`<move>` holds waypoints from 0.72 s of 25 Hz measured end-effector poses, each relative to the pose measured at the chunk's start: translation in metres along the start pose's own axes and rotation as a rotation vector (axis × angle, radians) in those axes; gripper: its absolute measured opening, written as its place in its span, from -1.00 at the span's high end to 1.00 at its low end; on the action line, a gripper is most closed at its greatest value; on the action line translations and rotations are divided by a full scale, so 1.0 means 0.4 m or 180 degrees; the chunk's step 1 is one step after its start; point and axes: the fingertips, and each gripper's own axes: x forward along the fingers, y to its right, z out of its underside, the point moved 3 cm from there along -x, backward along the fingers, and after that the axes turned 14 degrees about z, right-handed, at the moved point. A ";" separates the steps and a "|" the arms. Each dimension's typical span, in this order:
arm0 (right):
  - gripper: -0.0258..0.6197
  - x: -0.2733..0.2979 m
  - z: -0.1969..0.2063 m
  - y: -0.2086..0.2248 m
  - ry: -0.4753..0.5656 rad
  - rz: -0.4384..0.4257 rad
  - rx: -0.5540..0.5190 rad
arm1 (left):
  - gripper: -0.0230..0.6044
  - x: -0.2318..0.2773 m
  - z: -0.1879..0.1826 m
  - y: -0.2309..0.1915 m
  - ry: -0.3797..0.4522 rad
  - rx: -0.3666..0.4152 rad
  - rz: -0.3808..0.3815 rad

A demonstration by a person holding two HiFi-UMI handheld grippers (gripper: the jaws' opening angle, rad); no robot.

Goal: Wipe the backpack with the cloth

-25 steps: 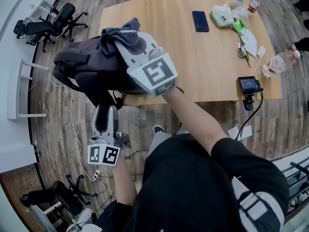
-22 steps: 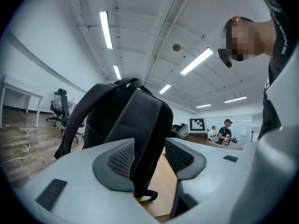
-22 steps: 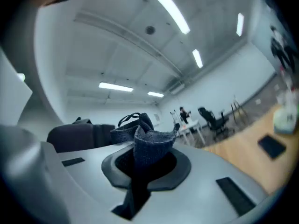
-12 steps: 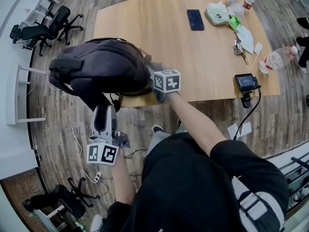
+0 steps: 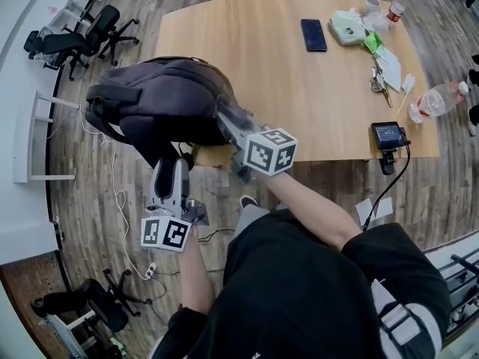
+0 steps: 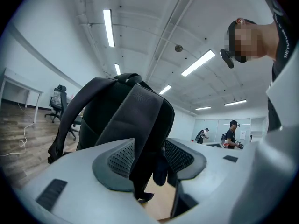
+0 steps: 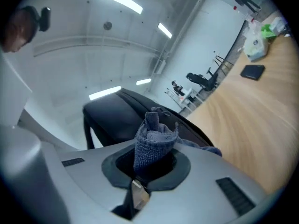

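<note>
We stand on a wood plank floor [image 5: 97,193] with office chairs [image 5: 82,40] at the far left, facing a pale wooden table [image 5: 299,88]. The dark backpack [image 5: 161,103] sits at its near left corner, partly past the edge; we cannot see what is inside it. Our left gripper [image 6: 147,157] comes from below and its jaws clamp one backpack strap [image 6: 140,125]. Our right gripper [image 7: 149,160] has its jaws closed on the folded grey cloth [image 7: 154,139], which presses against the backpack's near side. A clear bottle [image 5: 438,99] lies on its side by the table's right edge, its contents unclear. A pale pouch [image 5: 346,27], a dark phone [image 5: 313,34], a cup [image 5: 369,2] and keys [image 5: 376,81] lie nearby.
</note>
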 end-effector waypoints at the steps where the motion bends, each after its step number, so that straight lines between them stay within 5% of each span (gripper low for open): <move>1: 0.82 -0.014 -0.040 -0.056 0.0170 -0.0168 -0.0047 | 0.24 -0.001 0.001 0.001 0.0002 0.0001 -0.0001; 5: 0.82 -0.060 -0.182 -0.247 0.0705 -0.0741 -0.0423 | 0.24 -0.001 0.006 0.011 -0.0014 -0.0002 0.0010; 9: 0.82 -0.059 -0.246 -0.374 0.0831 -0.1171 -0.1022 | 0.24 -0.008 0.005 0.009 -0.0012 -0.0007 -0.0020; 12: 0.82 -0.007 -0.268 -0.366 0.0886 -0.0993 -0.1461 | 0.24 -0.012 -0.003 0.012 -0.0001 0.0009 -0.0026; 18: 0.82 0.059 -0.314 -0.189 0.1022 -0.0480 -0.1162 | 0.24 -0.024 -0.015 0.014 0.0010 0.0032 -0.0056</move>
